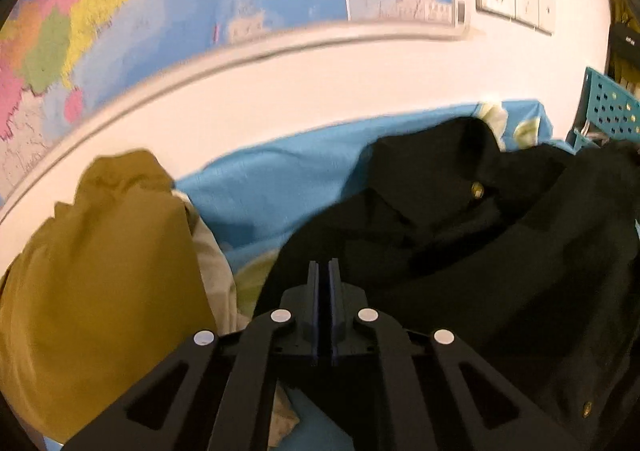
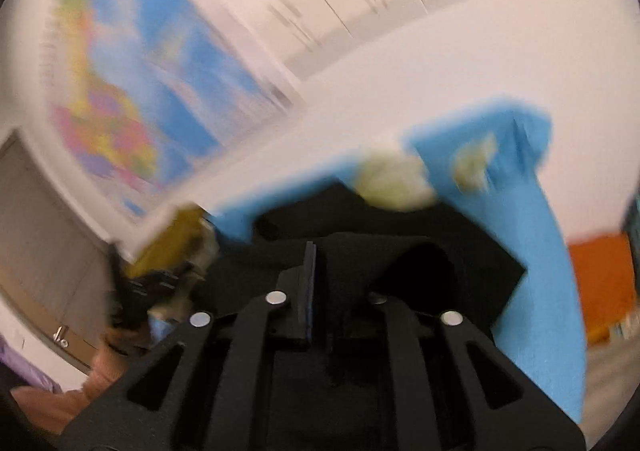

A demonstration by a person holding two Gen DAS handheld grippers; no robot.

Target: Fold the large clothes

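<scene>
Your left gripper (image 1: 323, 271) had its fingers pinched together with nothing visibly between them, parked right over the near edge of the black garment (image 1: 460, 235). That garment sprawled from 6 o'clock out to 3 on the blue sheet (image 1: 256, 191), with a mustard cloth (image 1: 100, 271) piled at 9. Your right gripper (image 2: 320, 263) view was pretty smeared, but dark fabric filled the gap and covered the right finger. Can't tell if it was really clamped.
</scene>
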